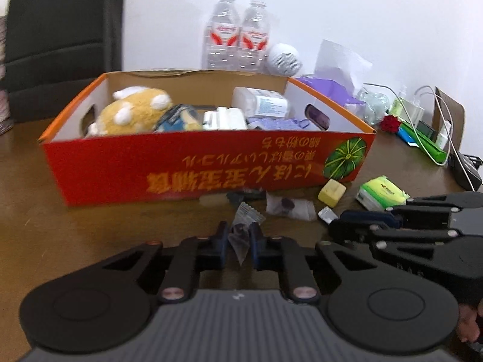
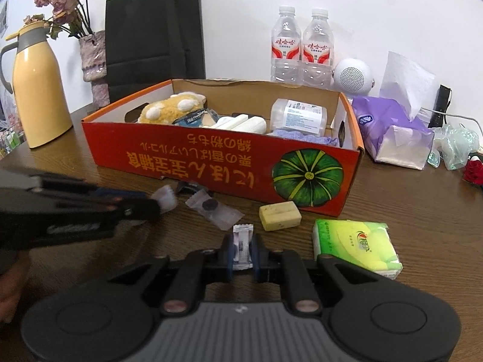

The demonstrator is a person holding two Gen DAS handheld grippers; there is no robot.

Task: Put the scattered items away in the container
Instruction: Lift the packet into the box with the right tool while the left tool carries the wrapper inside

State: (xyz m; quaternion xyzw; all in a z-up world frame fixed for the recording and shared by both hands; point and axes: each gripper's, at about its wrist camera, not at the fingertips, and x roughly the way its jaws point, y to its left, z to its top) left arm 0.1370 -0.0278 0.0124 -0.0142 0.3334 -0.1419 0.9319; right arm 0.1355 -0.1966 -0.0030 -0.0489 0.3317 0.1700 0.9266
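The red cardboard box stands on the brown table and holds a plush toy, wipes and other small items. My left gripper is shut on a clear sweet wrapper just in front of the box. My right gripper is shut on a small white sachet. Loose before the box lie another clear-wrapped dark sweet, a yellow soap bar, a green tissue pack and a dark small item.
Two water bottles and a white round speaker stand behind the box. A purple tissue pack, a red rose and cables lie to the right. On the left are a yellow flask, a vase and a black bag.
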